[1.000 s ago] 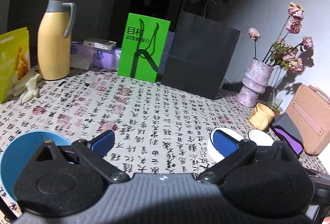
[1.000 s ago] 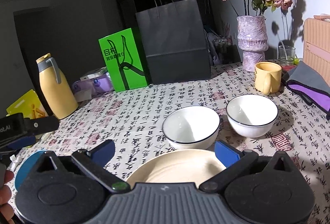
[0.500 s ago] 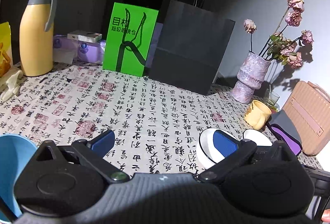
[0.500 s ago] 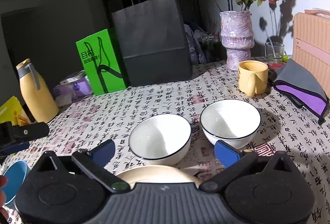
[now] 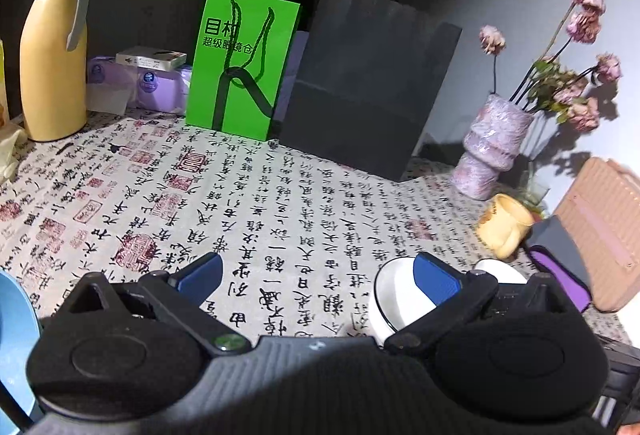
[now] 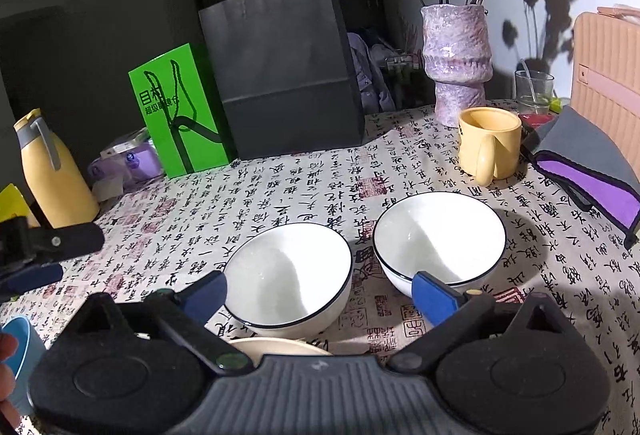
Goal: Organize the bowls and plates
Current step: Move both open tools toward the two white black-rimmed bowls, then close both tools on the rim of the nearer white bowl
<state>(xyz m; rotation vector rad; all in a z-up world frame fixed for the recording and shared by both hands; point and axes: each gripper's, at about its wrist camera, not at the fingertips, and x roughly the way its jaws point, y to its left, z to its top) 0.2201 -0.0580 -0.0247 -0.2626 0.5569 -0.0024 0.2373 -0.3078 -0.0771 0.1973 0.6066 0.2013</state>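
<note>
Bowls (image 6: 288,275) white, apparently empty.

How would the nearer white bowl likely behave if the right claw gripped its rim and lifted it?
The nearer white bowl looks glazed and glossy, so probably slippery between the pads. It seems rigid ceramic, likely fragile if knocked against the other white bowl close beside it.

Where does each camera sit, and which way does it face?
Left wrist: on the left gripper, facing across the table to the green bag; both open fingers show.
Right wrist: on the right gripper, facing two white bowls and the mug; both open fingers show, and the left gripper at the left edge.
Shared: green bag, black bag, vase, mug, thermos, bowls.
</note>
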